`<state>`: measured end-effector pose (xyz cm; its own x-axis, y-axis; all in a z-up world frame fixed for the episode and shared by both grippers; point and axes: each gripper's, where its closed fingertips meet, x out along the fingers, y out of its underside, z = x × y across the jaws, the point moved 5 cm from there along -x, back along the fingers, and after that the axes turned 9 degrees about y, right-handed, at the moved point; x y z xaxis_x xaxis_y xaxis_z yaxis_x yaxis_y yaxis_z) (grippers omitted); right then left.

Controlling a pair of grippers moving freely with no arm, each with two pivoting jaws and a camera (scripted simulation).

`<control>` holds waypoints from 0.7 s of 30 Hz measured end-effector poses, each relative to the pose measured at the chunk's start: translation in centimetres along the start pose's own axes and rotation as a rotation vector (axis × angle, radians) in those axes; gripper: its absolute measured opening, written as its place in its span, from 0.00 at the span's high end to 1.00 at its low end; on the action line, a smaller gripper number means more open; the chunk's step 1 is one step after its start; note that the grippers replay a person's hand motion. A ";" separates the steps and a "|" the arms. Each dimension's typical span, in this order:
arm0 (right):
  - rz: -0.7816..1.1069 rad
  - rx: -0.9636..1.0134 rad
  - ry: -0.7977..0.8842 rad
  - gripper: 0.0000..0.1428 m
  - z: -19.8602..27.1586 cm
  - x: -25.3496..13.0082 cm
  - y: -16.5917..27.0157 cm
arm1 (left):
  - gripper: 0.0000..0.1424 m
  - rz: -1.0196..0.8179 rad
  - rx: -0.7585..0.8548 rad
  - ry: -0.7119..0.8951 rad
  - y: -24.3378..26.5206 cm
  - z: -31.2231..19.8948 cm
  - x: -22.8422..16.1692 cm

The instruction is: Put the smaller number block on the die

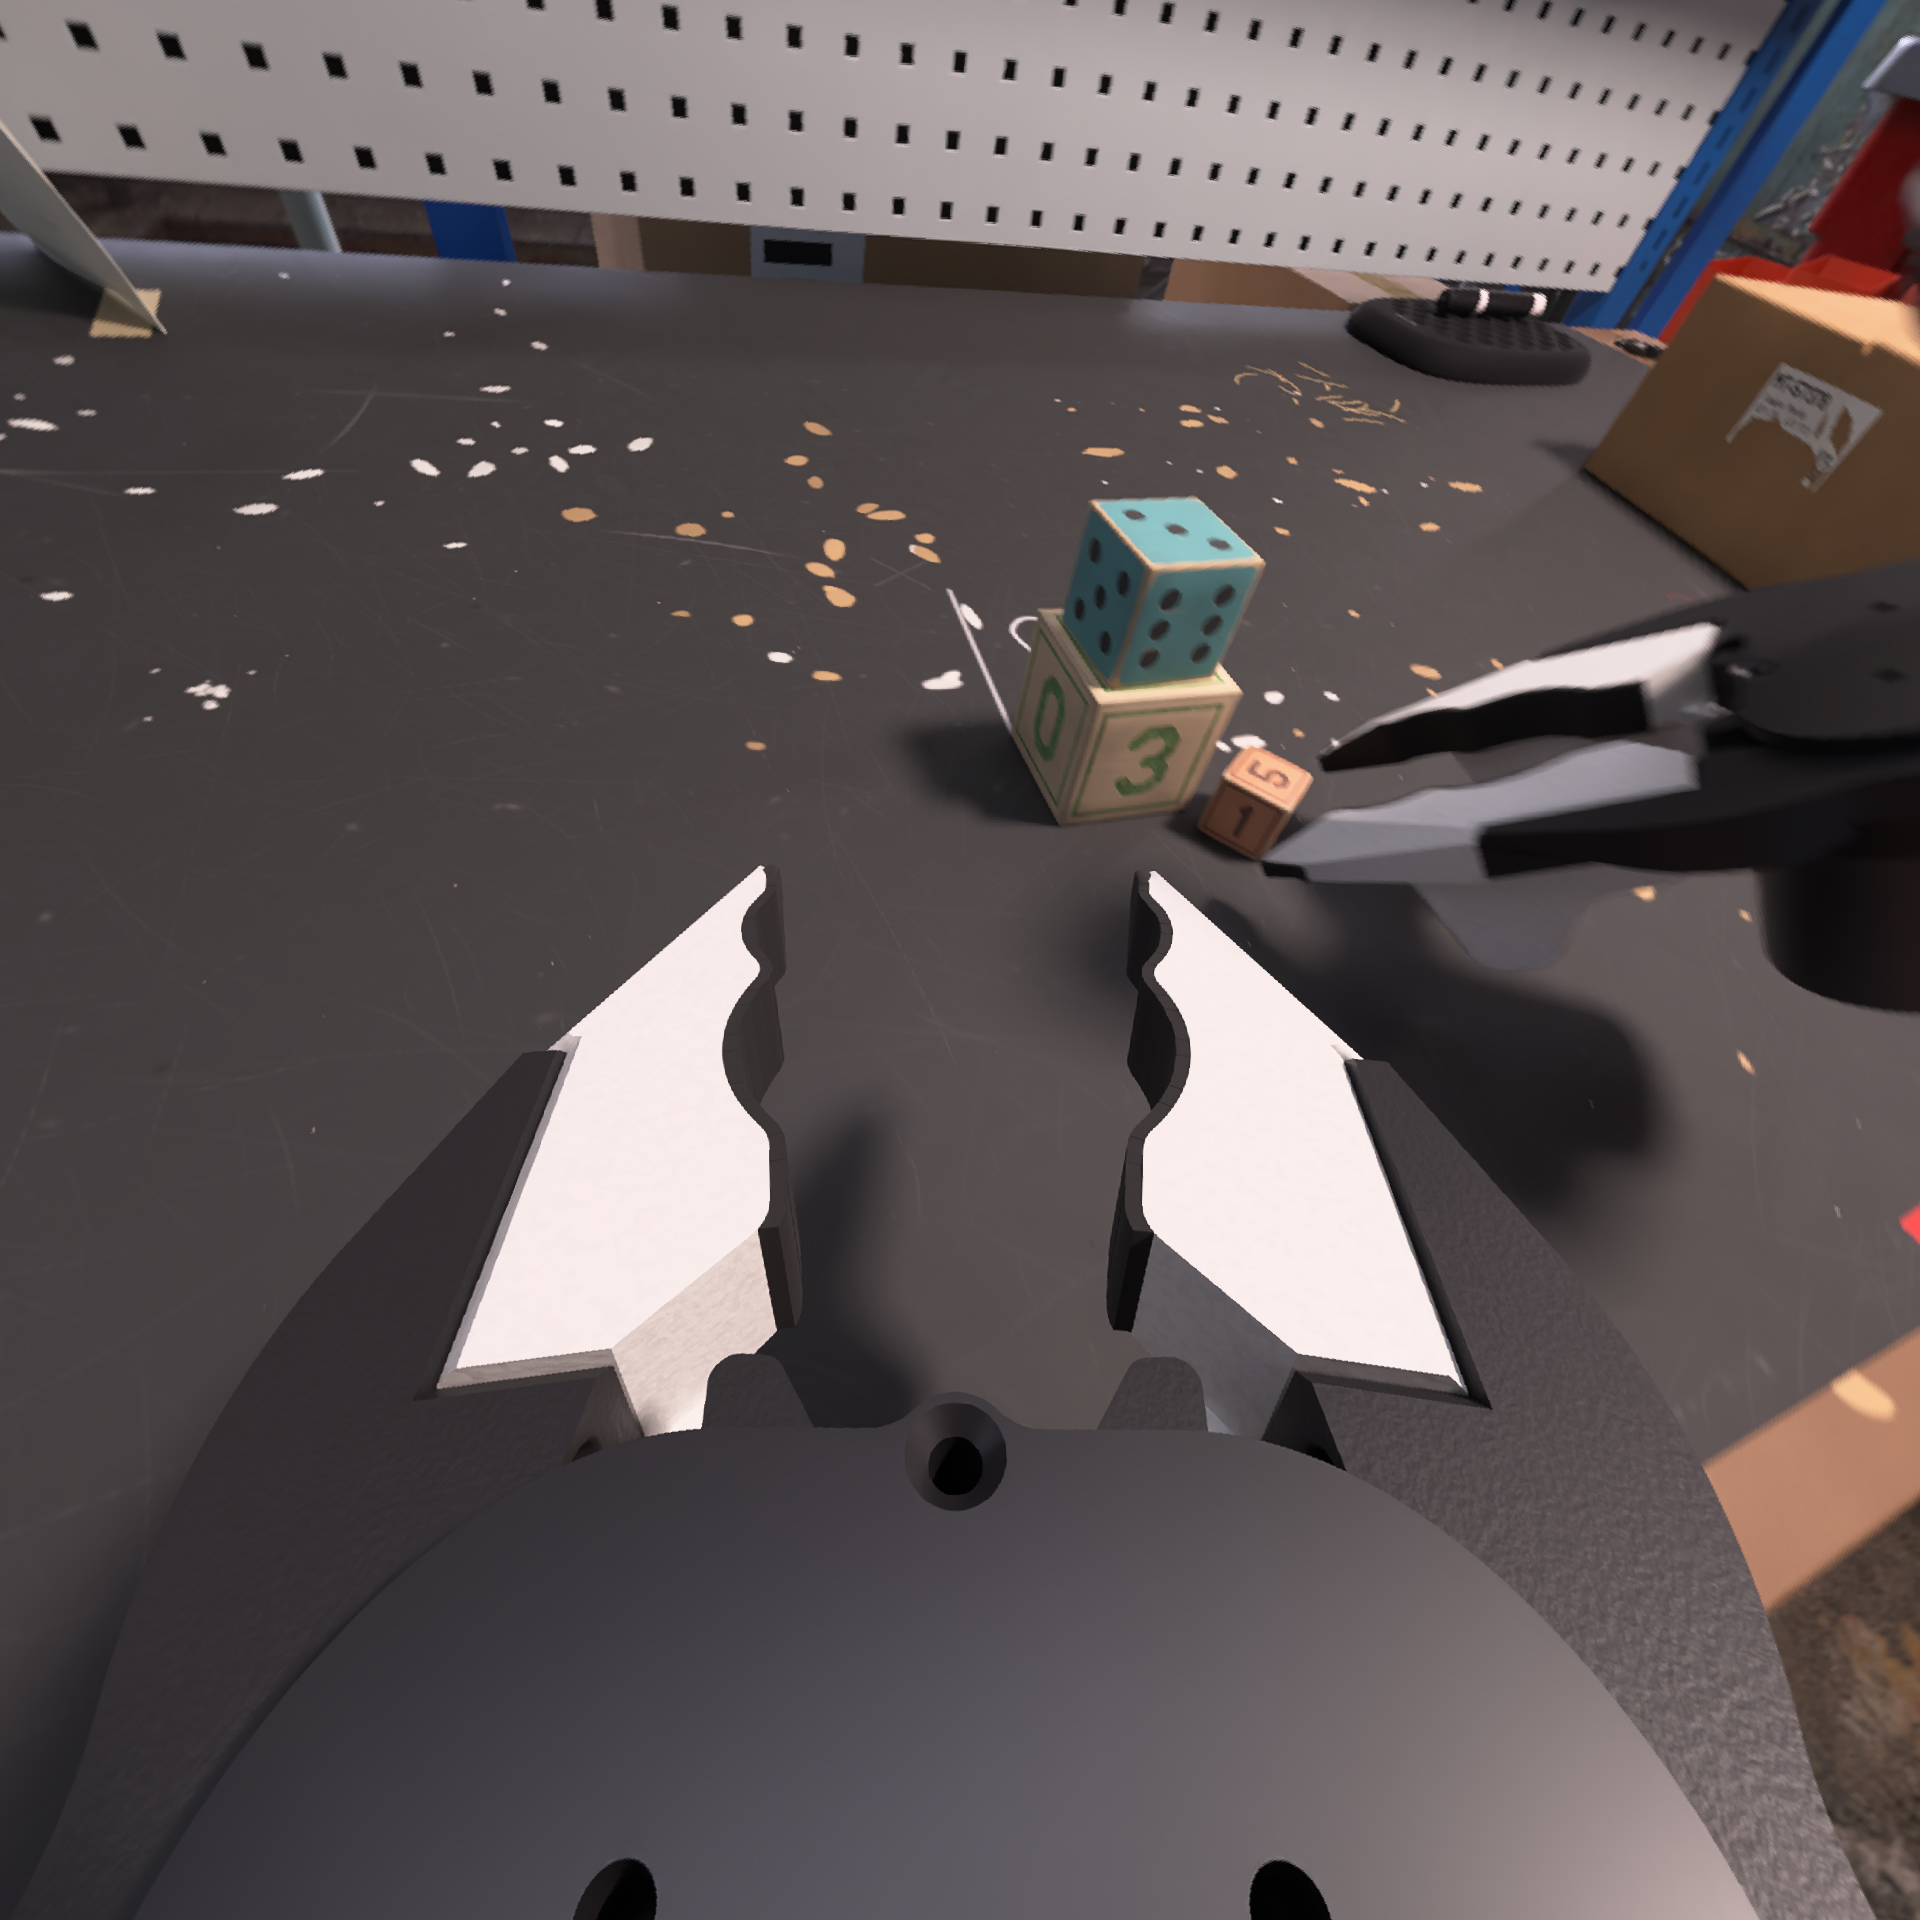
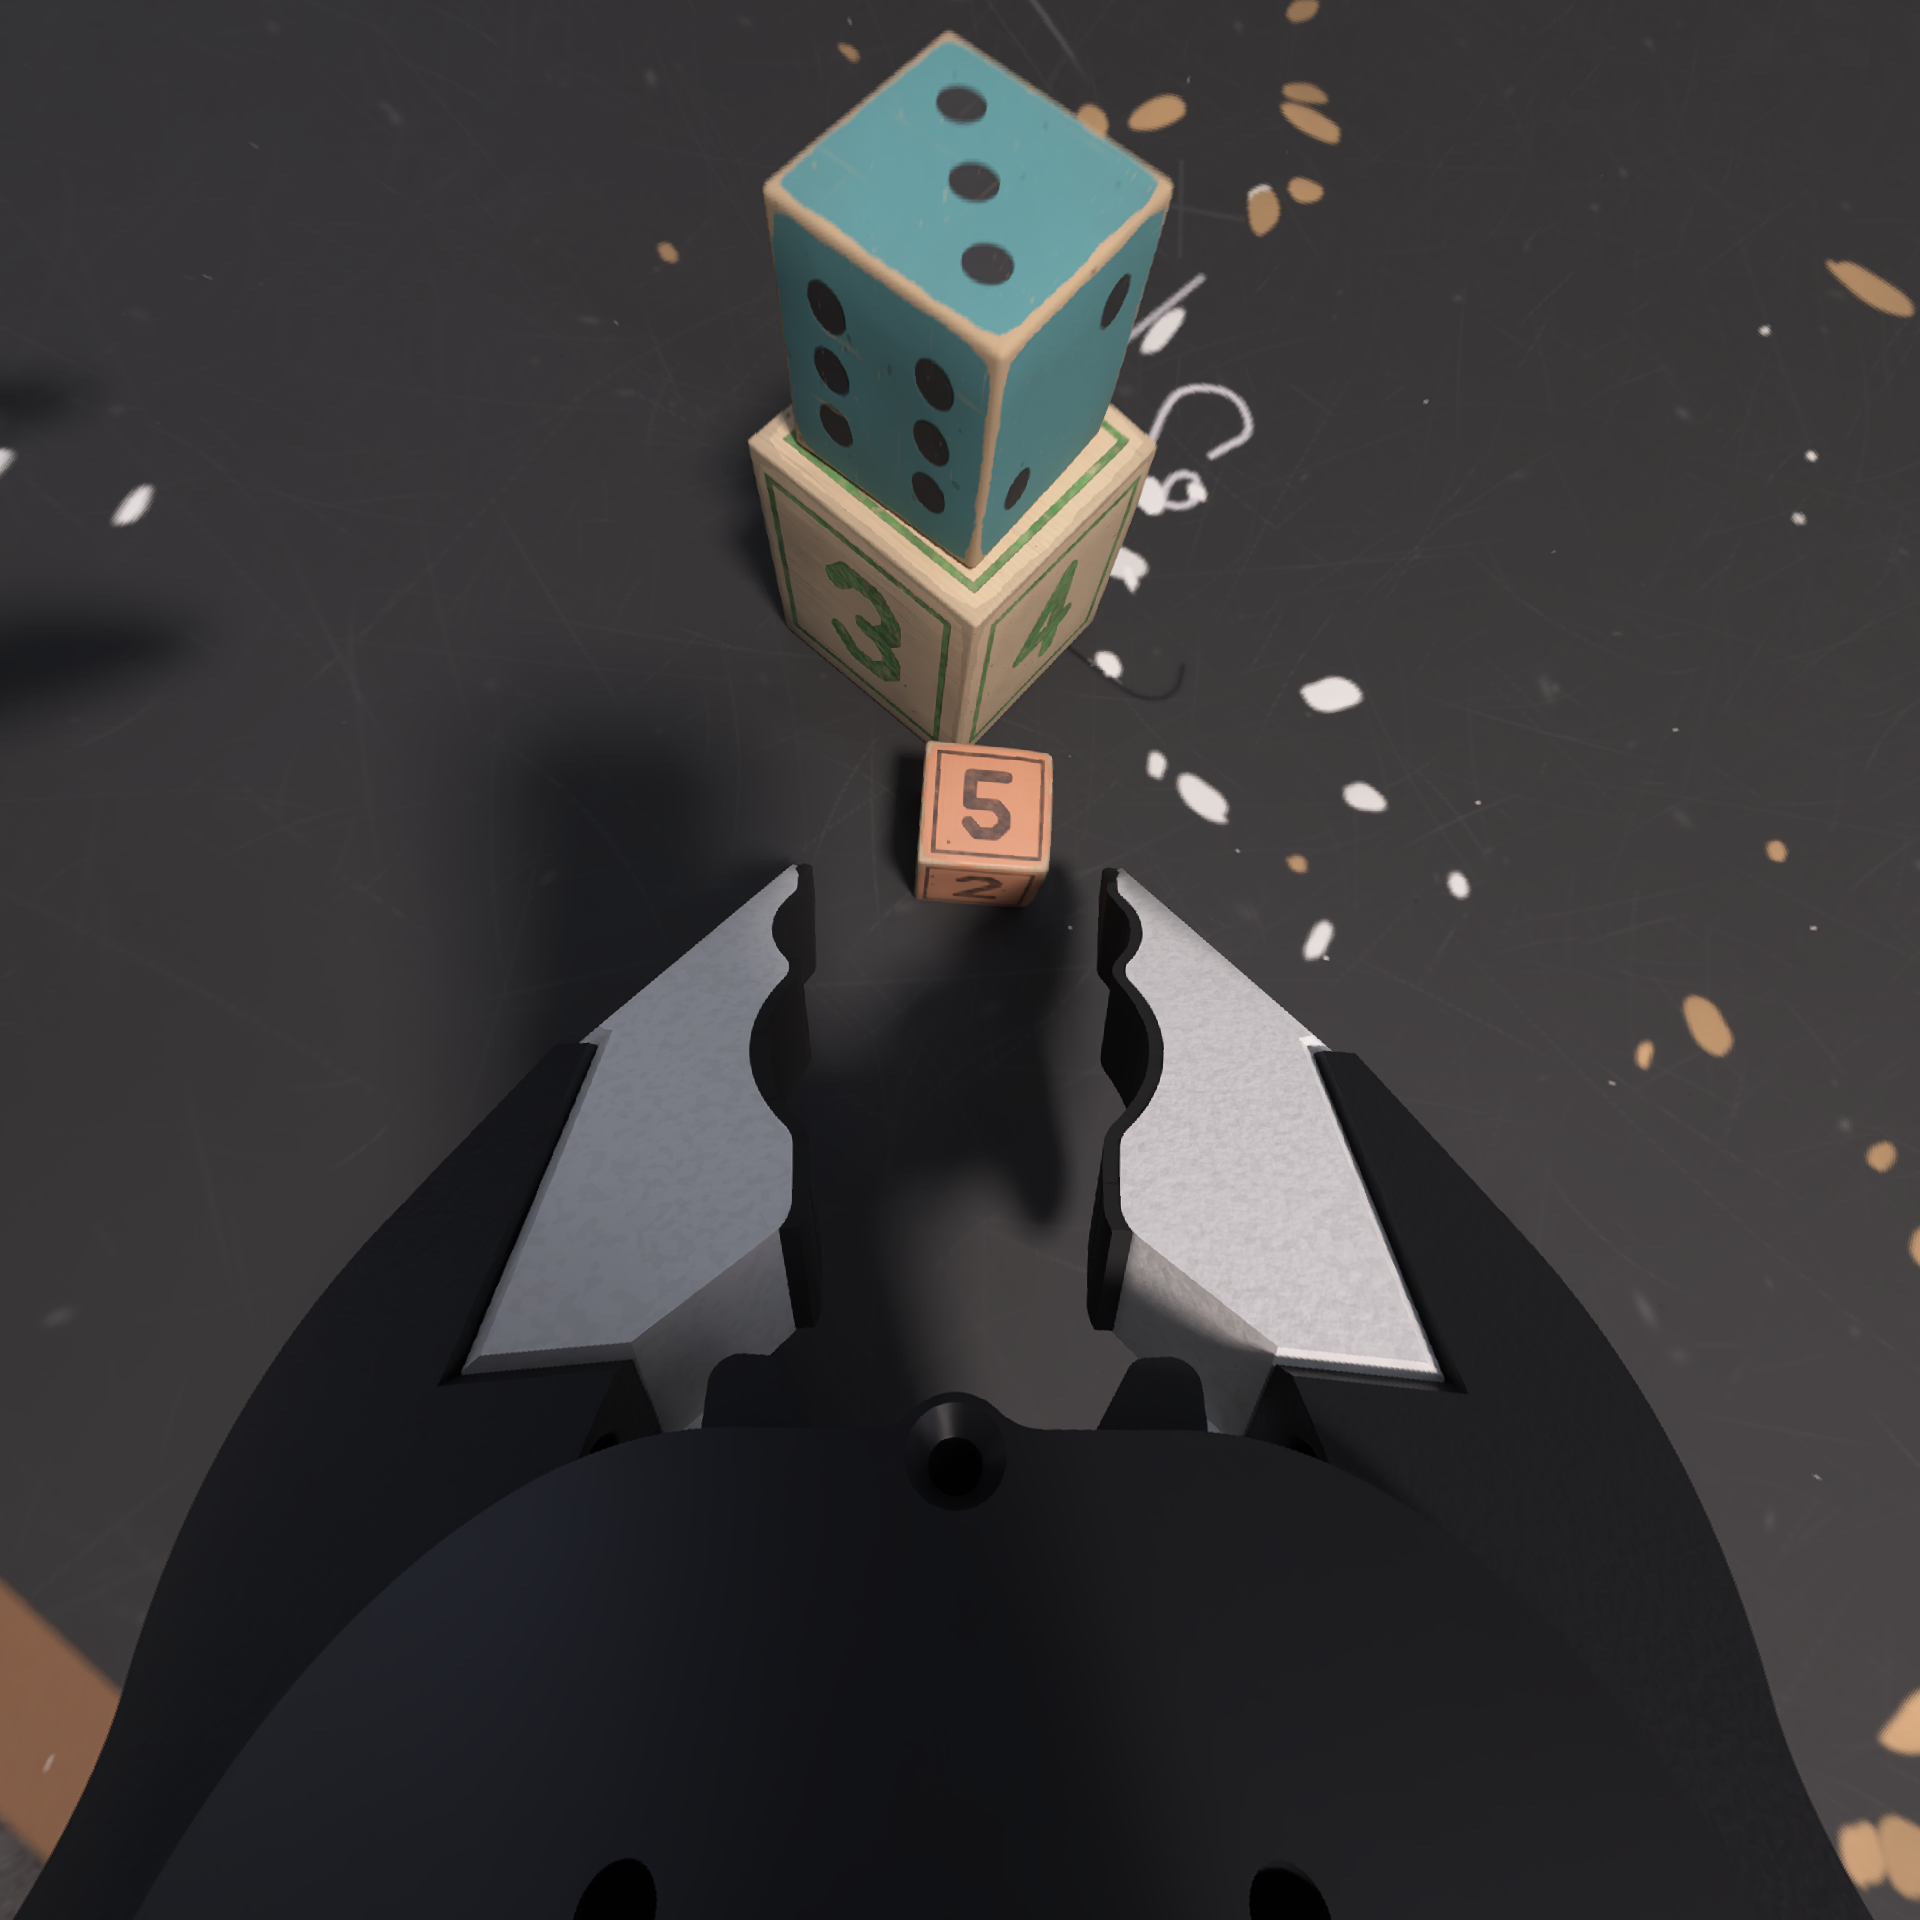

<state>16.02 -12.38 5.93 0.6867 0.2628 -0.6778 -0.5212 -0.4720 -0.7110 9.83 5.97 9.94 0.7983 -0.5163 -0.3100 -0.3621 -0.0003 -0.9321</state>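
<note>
A small orange number block [image 2: 985,821] is set flat on the worktop [image 2: 416,831] — just beside a larger block [image 2: 940,613] on which the teal die [image 2: 961,312] is stacked.

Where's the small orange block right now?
On the dark table, the small orange block sits just ahead of the open right tongs, beside the green number block carrying the teal die.
</note>
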 end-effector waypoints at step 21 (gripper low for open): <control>-0.167 -0.755 -0.339 0.81 -3.5 -3.7 -12.5 | 0.60 0.012 0.157 0.075 1.3 -3.2 -1.5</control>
<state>21.81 -10.41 18.02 0.4726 0.5609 -0.6797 0.1353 -0.8083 -0.5730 6.58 3.99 9.83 0.7542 -0.5781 -0.3116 -0.2868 0.1369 -0.9482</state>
